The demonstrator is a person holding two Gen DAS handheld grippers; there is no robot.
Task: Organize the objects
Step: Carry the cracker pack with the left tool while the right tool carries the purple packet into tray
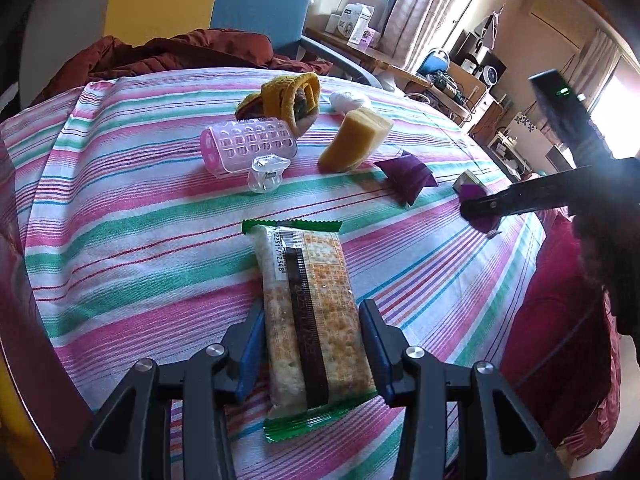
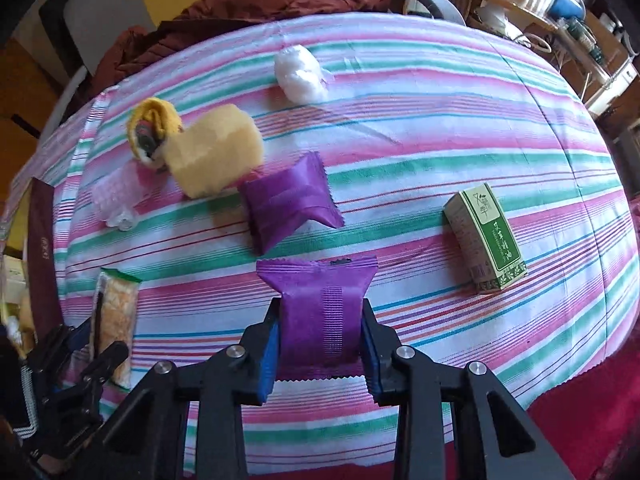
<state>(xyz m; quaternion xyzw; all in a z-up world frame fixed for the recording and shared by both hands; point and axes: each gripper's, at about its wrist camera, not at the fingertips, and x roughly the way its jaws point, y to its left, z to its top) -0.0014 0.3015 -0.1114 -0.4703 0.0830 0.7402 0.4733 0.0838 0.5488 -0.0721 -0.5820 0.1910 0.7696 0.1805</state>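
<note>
My left gripper [image 1: 312, 344] is shut on a green-edged cracker packet [image 1: 308, 304], which lies on the striped cloth [image 1: 120, 240]; it also shows in the right wrist view [image 2: 114, 312]. My right gripper [image 2: 320, 340] is shut on a purple snack pouch [image 2: 320, 308], seen at the right in the left wrist view [image 1: 476, 204]. A second purple pouch [image 2: 290, 200] lies just beyond it, also in the left wrist view [image 1: 408, 176].
On the cloth lie a yellow sponge [image 2: 214, 152], a rolled yellow sock [image 2: 150, 128], a pink hair roller [image 1: 248, 144], a clear clip [image 1: 266, 174], a white wad [image 2: 300, 74] and a green box [image 2: 486, 236]. A brown jacket [image 1: 180, 52] and blue chair [image 1: 264, 4] stand behind.
</note>
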